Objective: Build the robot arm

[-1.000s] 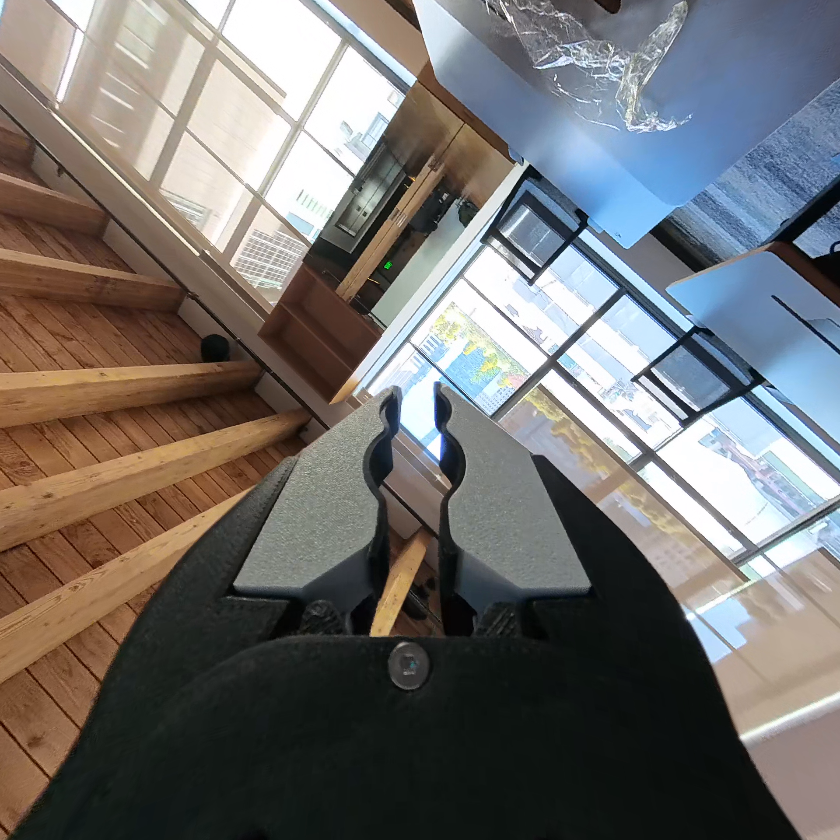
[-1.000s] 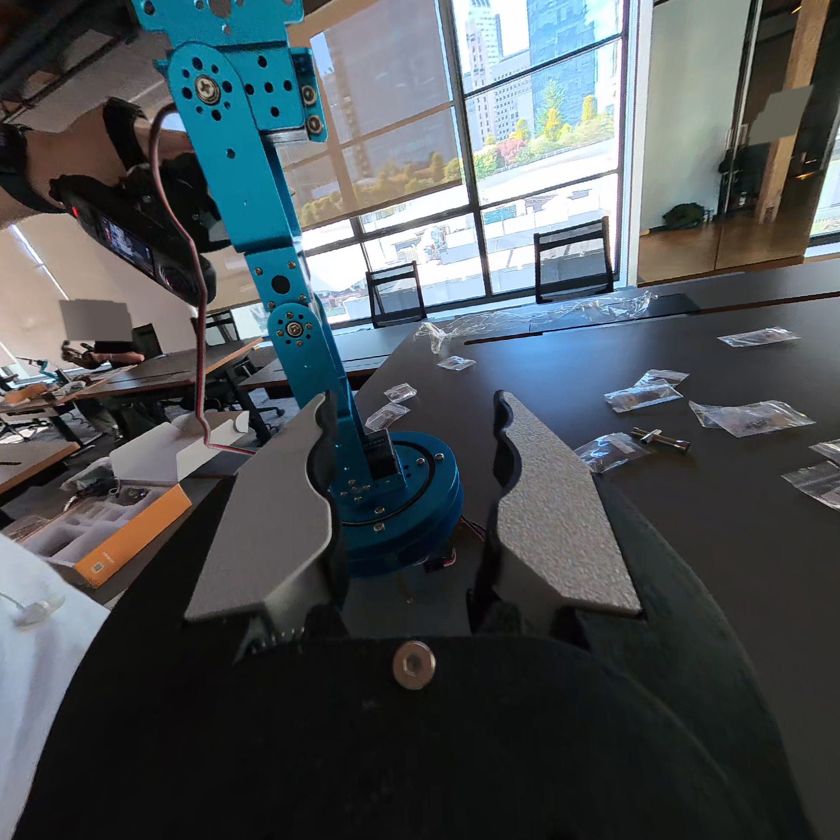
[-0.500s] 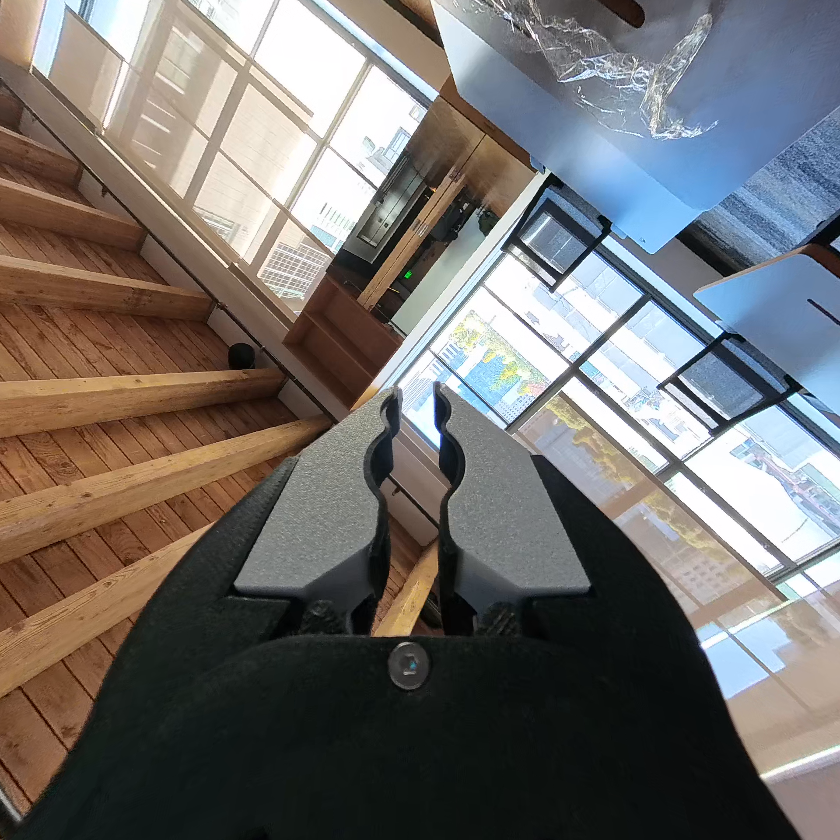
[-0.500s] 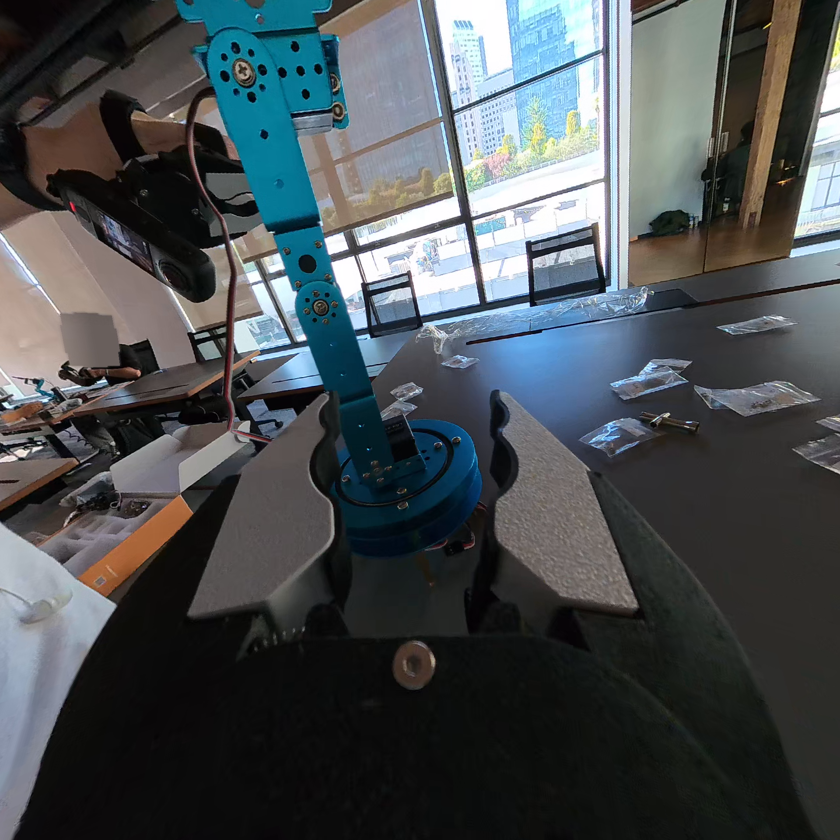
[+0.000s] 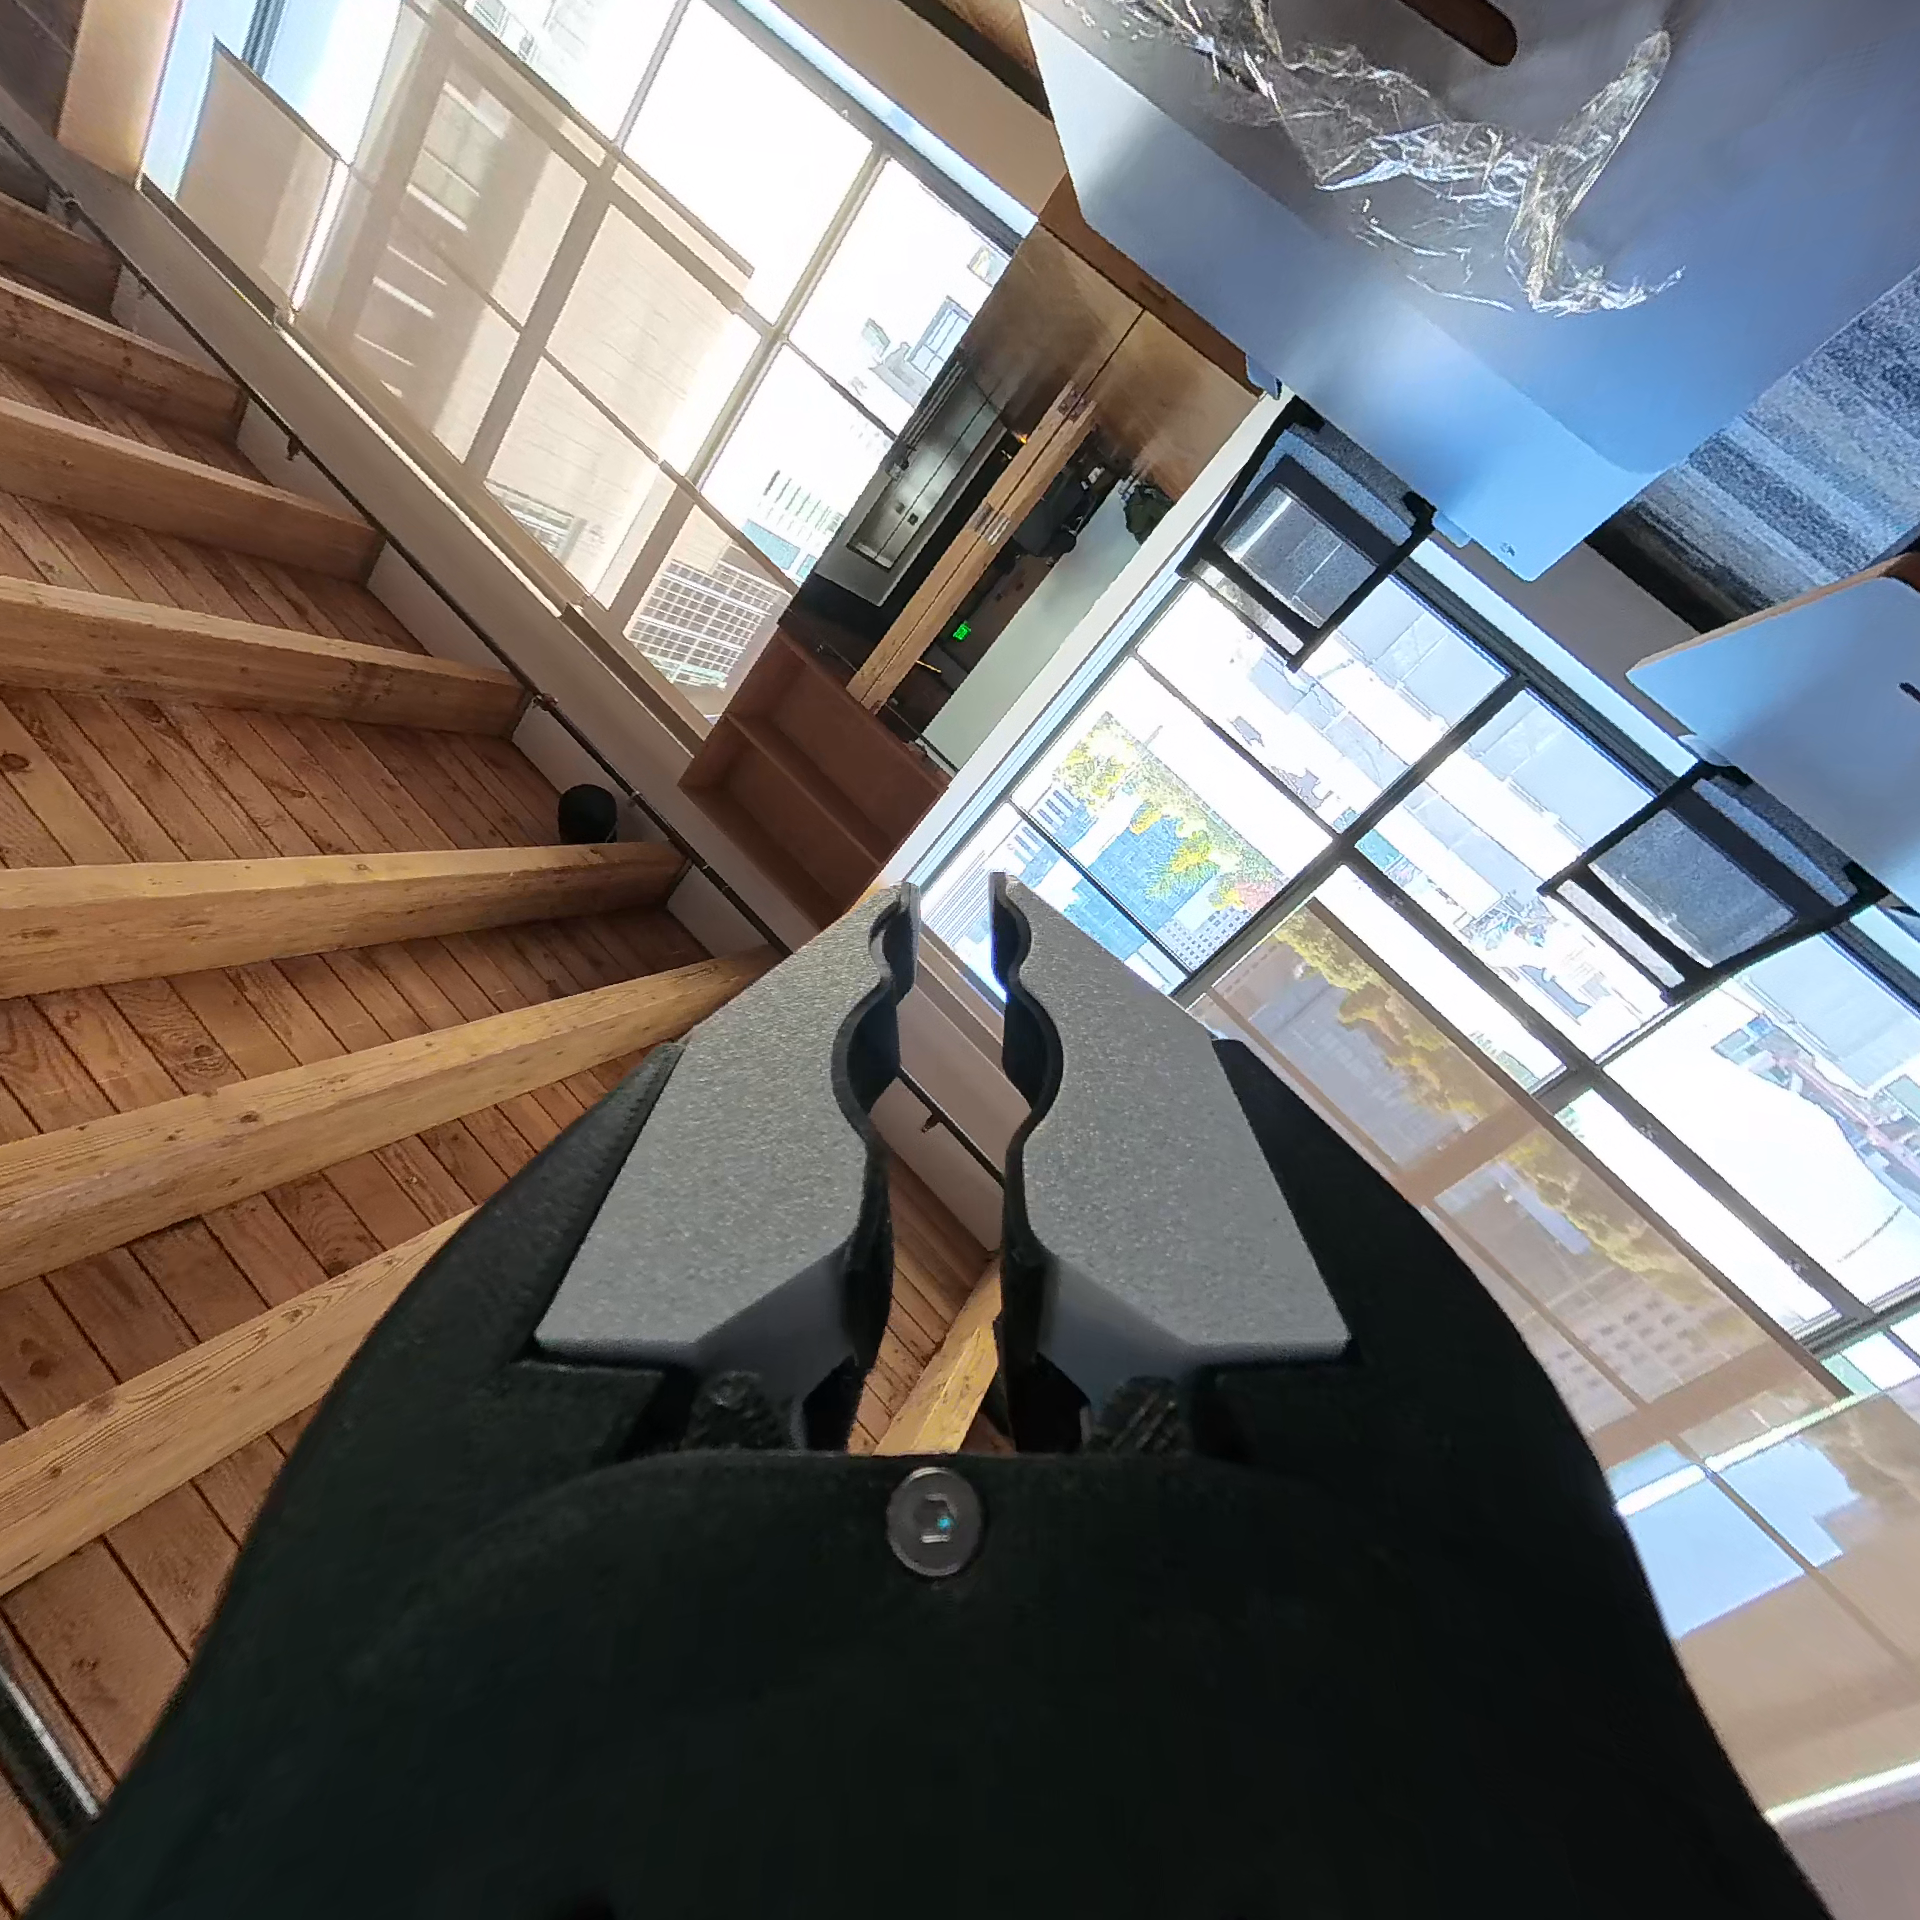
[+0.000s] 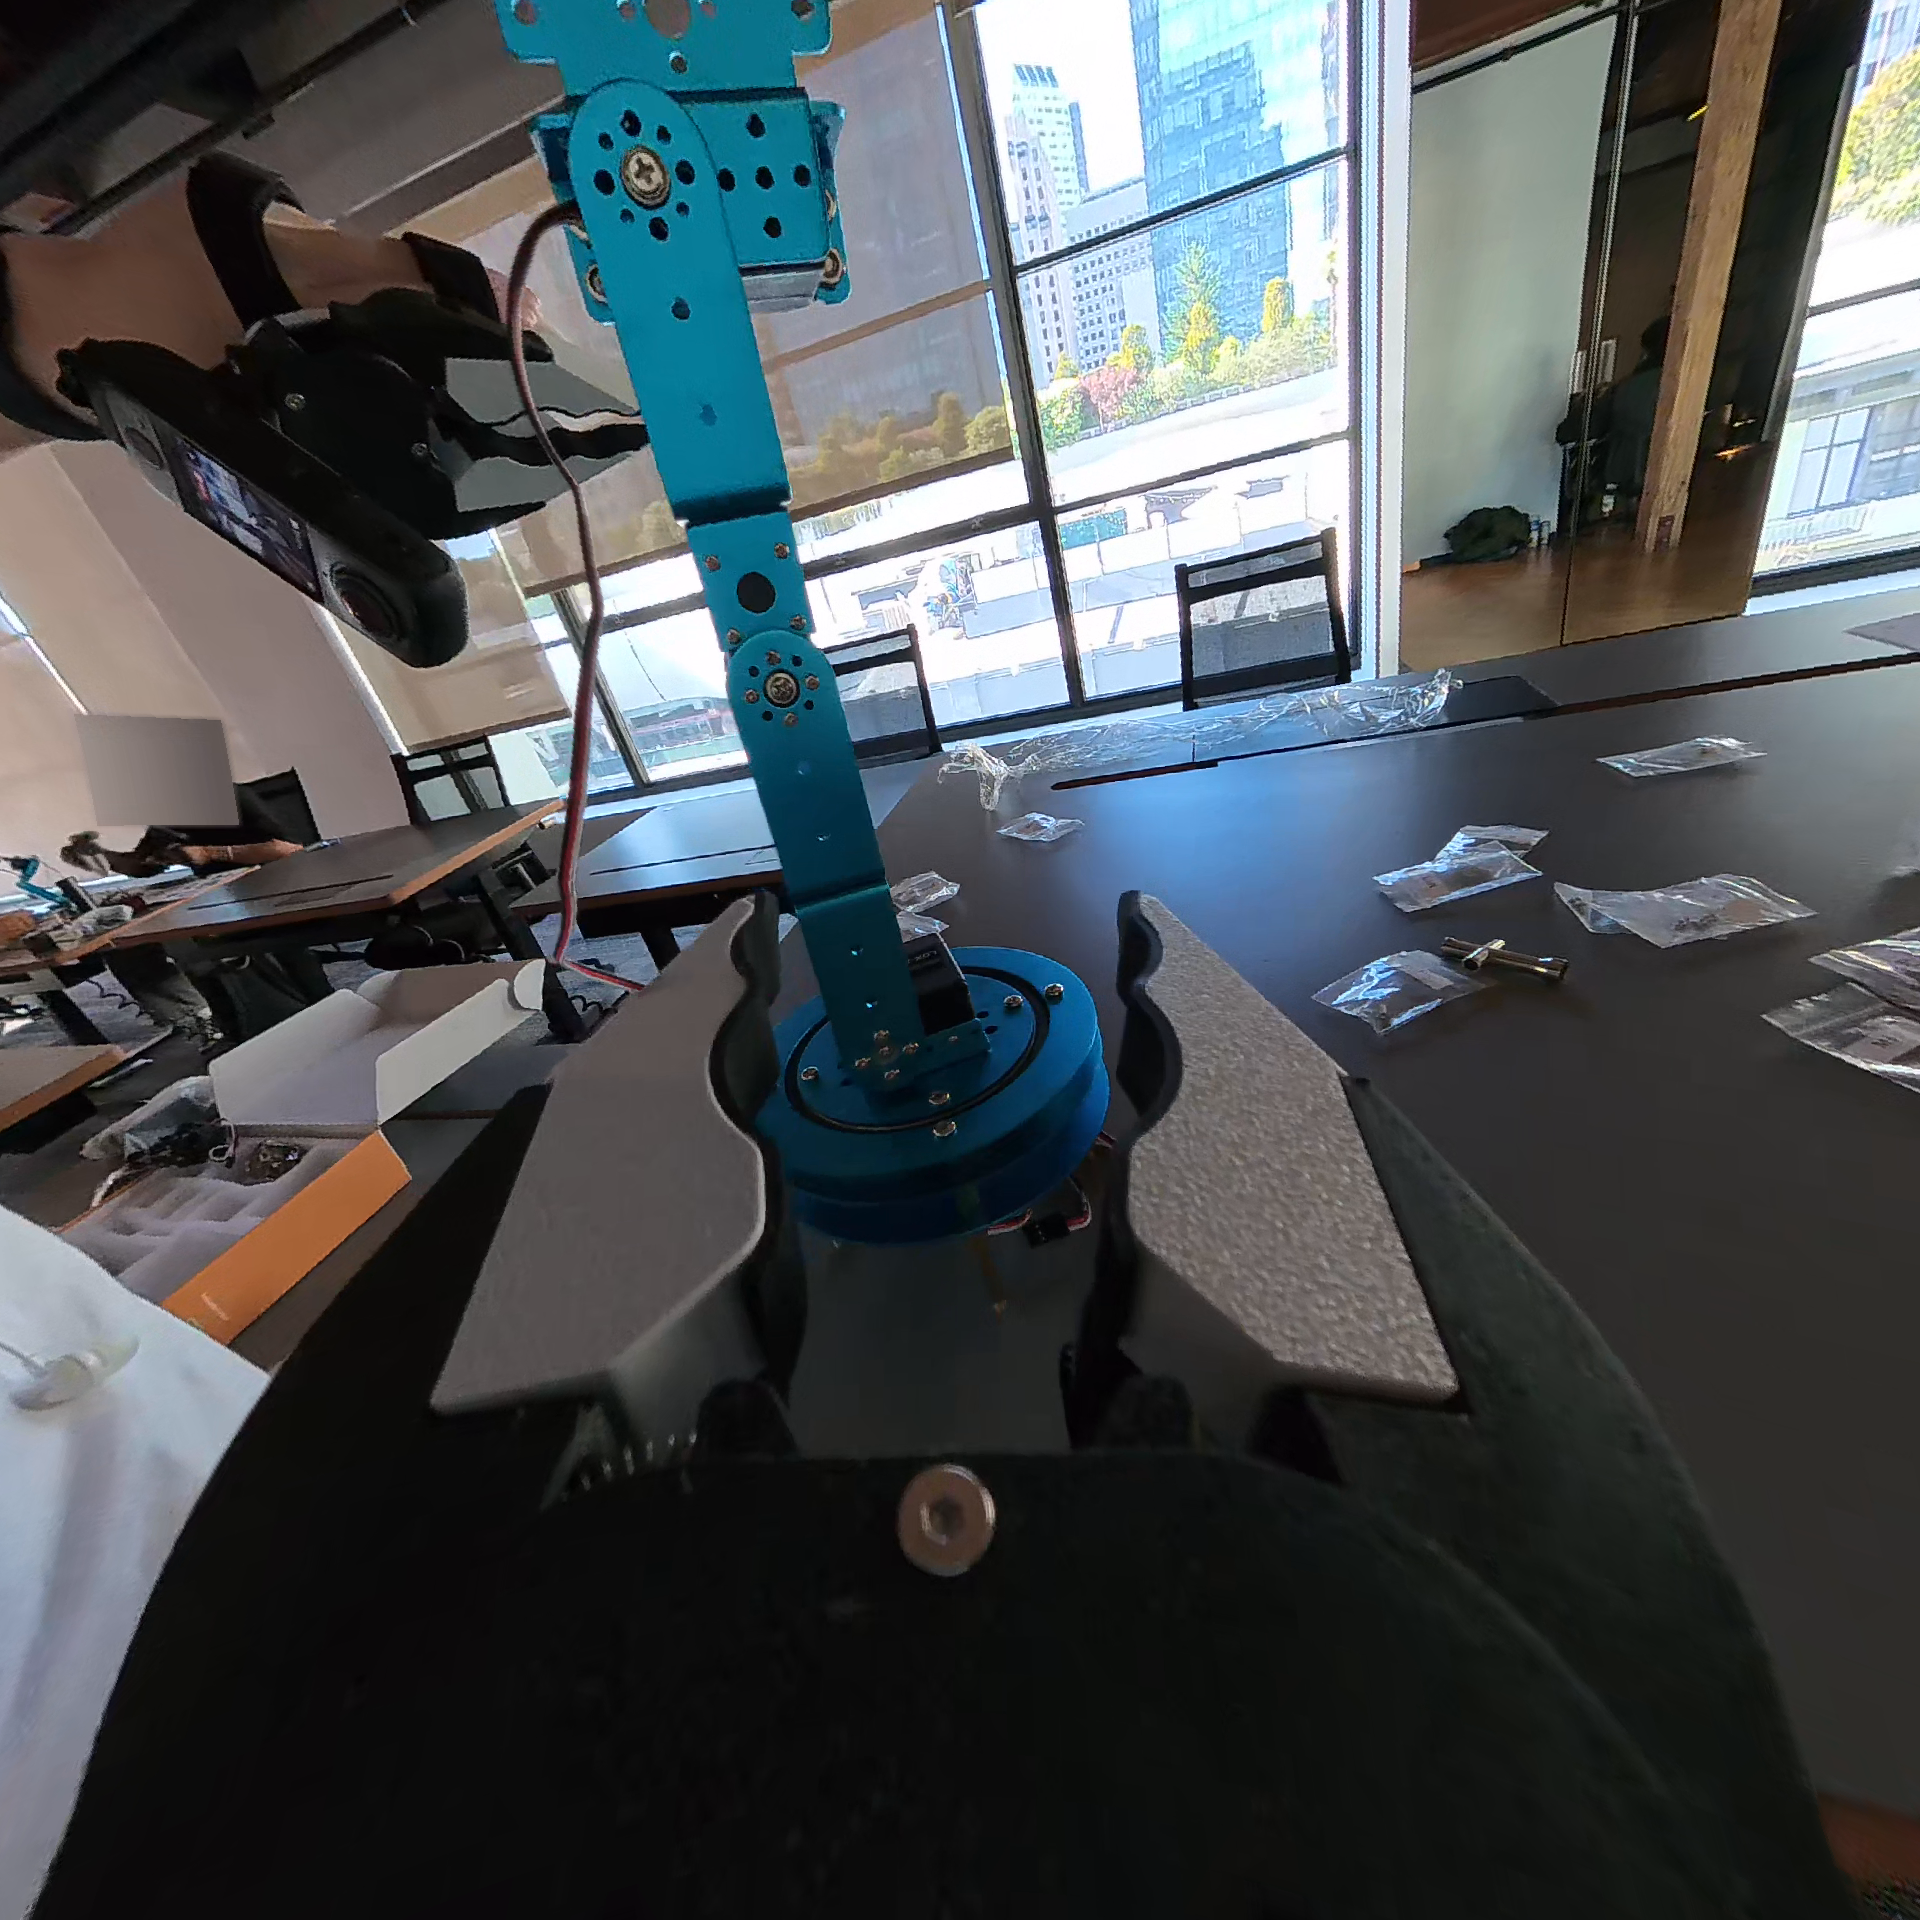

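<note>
Right wrist view: right gripper [image 6: 940,935] sits low over the dark table [image 6: 1558,1195], fingers pointing fwd and spread wide, holding nothing. Blue robot arm [image 6: 717,457] rises between them; its round blue base [image 6: 935,1101] stands on the table in the gap btwn the fingertips, and whether the pads touch it can't be told. Upper left of frame: left gripper [image 6: 551,416], held in a bare hand [image 6: 312,260] w/ a dark strap, is tilted sideways w/ tips right at the arm's upper link and red-brown cable [image 6: 582,623]; contact can't be told. Small clear bags [image 6: 1455,878] and a metal cross-shaped tool [image 6: 1501,956] lie at right centre. Open white-and-orange box [image 6: 312,1143] at left.

Left wrist view: left gripper [image 5: 945,914] points up at wood ceiling beams [image 5: 312,904] and windows [image 5: 1351,935], frame rolled over. Jaws nearly closed, narrow slit left, nothing in it.
</note>
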